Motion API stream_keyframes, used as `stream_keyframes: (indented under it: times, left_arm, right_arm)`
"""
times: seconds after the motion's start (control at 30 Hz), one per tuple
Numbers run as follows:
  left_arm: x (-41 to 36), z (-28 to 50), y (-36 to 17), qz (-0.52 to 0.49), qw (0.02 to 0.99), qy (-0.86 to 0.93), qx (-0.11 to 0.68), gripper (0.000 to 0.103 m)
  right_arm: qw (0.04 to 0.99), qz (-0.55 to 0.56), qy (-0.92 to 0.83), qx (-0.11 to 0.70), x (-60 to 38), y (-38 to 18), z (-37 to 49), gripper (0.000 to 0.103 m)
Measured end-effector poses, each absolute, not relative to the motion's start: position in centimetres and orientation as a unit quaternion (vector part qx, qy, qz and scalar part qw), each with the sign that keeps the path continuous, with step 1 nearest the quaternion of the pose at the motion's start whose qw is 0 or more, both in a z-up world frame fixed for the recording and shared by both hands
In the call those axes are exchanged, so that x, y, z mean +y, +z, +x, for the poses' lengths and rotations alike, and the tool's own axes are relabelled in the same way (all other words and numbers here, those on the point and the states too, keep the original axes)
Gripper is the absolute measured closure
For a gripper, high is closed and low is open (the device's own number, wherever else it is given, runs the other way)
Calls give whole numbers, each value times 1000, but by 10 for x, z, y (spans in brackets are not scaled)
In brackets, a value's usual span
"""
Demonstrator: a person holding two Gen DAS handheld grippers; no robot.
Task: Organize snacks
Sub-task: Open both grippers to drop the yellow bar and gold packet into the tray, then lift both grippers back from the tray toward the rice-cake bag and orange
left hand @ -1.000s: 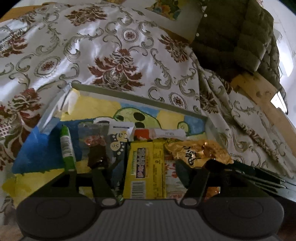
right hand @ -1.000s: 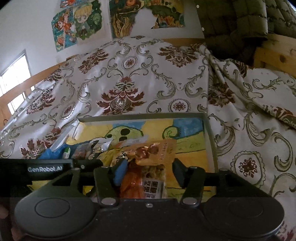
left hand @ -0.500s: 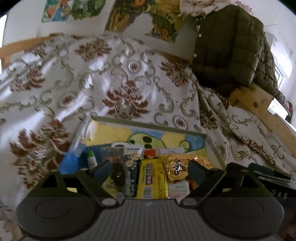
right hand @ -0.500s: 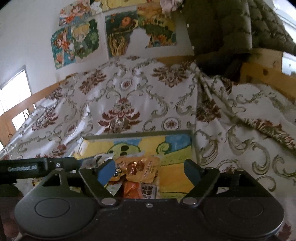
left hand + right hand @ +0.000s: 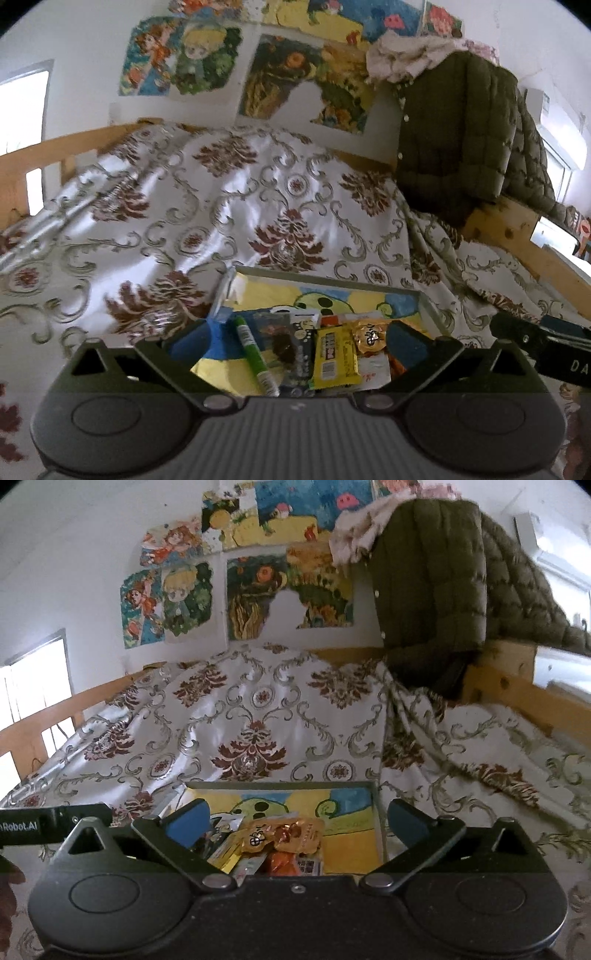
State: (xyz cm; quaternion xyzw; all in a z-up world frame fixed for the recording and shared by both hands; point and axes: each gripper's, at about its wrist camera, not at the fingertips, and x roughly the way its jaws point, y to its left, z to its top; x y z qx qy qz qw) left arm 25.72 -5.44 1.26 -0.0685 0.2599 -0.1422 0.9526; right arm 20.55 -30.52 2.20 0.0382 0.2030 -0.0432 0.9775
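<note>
Snacks (image 5: 334, 356): packets side by side in tray (image 5: 325, 276), lower centre; left gripper (image 5: 295, 341) and right gripper (image 5: 295, 818) opening, nothing between jaws.

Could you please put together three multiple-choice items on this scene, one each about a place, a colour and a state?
1. Where do the snacks lie?
A. in the tray on the patterned bedspread
B. on the wooden rail
C. on a chair

2. What colour is the slim stick snack at the left of the row?
A. red
B. green
C. black

3. How do the left gripper and right gripper stand?
A. both clamped on packets
B. one clamped on a packet
C. both opening, gripping nothing

Answers: A, the tray's rim frames the packets; B, its wrapper is green; C, the pads stand clear of every packet.
</note>
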Motion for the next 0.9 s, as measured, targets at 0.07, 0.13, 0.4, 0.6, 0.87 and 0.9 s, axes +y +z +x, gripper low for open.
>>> stream_keyframes:
  times: [0.07, 0.13, 0.4, 0.6, 0.87, 0.9]
  left_arm:
    - [-49, 243, 15, -61, 957, -136, 251, 0]
    - [-43, 229, 18, -52, 961, -129, 240, 0]
    - [-17, 185, 25, -34, 964, -110, 241, 0]
    - [1, 164, 18, -38, 961, -89, 261, 0]
    - [22, 137, 4, -47, 954, -67, 287, 0]
    - [23, 133, 3, -48, 954, -65, 290, 0]
  right_arm:
    - [980, 30, -44, 194, -298, 26, 192, 1]
    - [981, 25, -44, 188, -291, 28, 179, 1]
    - [981, 19, -44, 186, -270, 31, 136, 1]
    - [979, 24, -40, 197, -257, 27, 110, 1]
    - [973, 19, -34, 226, -239, 16, 86, 1]
    - [972, 20, -33, 231, -237, 14, 85, 1]
